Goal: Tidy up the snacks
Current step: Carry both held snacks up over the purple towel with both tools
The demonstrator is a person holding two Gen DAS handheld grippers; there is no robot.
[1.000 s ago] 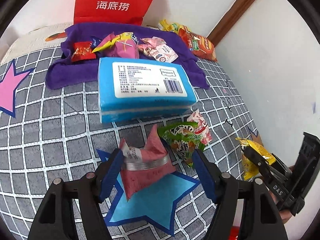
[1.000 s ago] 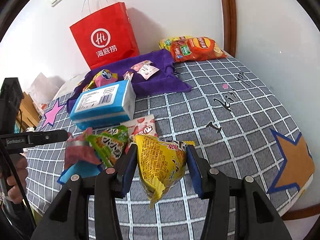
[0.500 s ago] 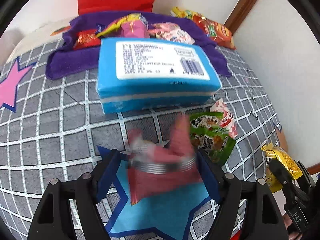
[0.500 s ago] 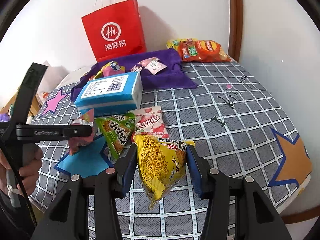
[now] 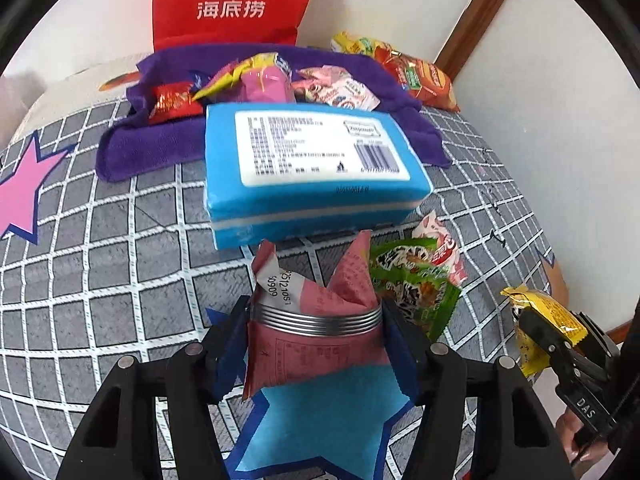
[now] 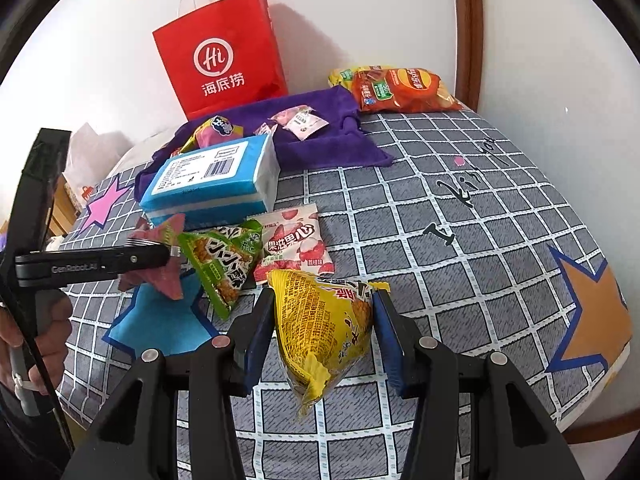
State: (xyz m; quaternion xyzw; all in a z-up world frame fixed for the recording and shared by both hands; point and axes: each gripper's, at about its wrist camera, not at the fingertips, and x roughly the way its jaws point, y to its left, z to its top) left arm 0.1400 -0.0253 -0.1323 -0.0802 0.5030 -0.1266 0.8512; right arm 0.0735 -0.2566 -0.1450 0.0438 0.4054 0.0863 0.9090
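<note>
At lower centre of each view a packet is clamped for sorting: the pink packet (image 5: 316,344) by the closing left gripper (image 5: 316,340), the yellow packet (image 6: 324,320) by the narrowed right gripper (image 6: 320,332).

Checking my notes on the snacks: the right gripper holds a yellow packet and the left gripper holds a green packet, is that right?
Not quite. The left gripper is closing on a pink packet, as the left wrist view shows; the green packet lies beside it. The right gripper does hold the yellow packet.

Red paper bag (image 6: 224,64), purple towel (image 6: 320,136), blue tissue pack (image 5: 312,168), checked tablecloth (image 6: 460,272)
</note>
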